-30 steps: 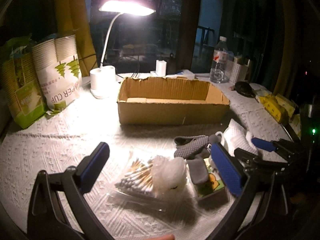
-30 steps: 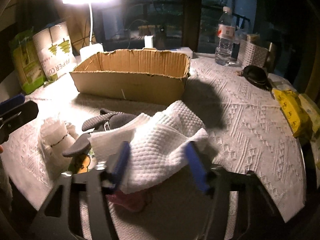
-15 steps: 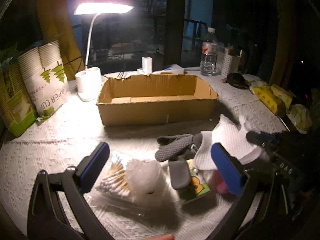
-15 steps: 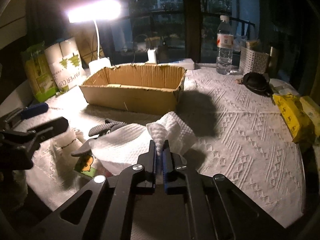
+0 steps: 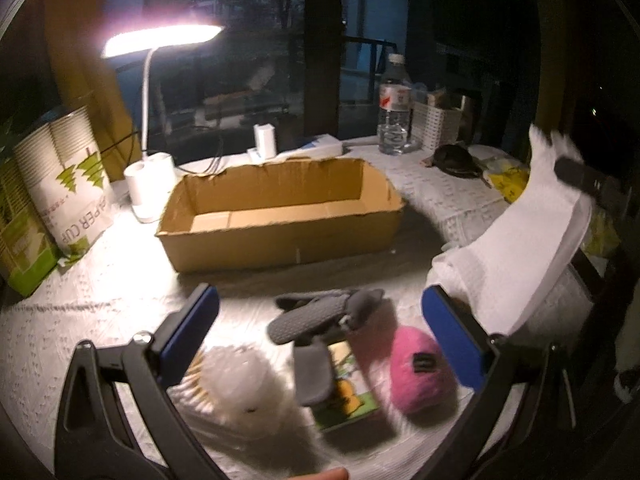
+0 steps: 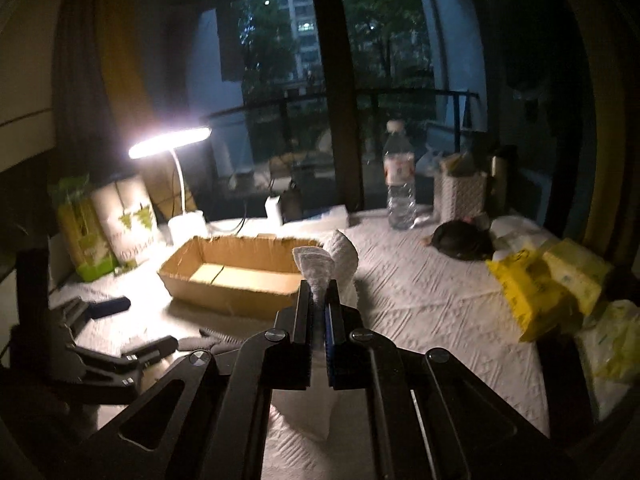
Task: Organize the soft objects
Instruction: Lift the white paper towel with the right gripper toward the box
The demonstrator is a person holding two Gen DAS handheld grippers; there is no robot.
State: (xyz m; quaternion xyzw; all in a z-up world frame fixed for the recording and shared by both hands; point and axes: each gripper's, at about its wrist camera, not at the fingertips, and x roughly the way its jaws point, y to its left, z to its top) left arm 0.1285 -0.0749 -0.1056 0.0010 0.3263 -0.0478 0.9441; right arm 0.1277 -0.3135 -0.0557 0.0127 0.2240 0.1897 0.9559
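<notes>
My right gripper (image 6: pixel 319 300) is shut on a white waffle cloth (image 6: pixel 320 270) and holds it lifted above the table; in the left wrist view the cloth (image 5: pixel 516 232) hangs at the right. My left gripper (image 5: pixel 320 332) is open and empty above a pile: a grey glove (image 5: pixel 320 314), a pink soft ball (image 5: pixel 420 368), a clear bag of white fluff (image 5: pixel 248 380) on cotton swabs, and a small green and yellow pack (image 5: pixel 348 400). An empty open cardboard box (image 5: pixel 280 212) stands behind the pile and also shows in the right wrist view (image 6: pixel 236 276).
A lit desk lamp (image 5: pixel 152 120), paper cup packs (image 5: pixel 68 184), a water bottle (image 5: pixel 394 108), a white basket (image 5: pixel 434 128), a dark pouch (image 5: pixel 456 160) and yellow packs (image 6: pixel 532 288) line the back and right of the white-covered table (image 6: pixel 432 312).
The right gripper closed on the white cloth and lifted it up off the pile, uncovering the pink ball. The left gripper stayed open, moving a little closer over the pile.
</notes>
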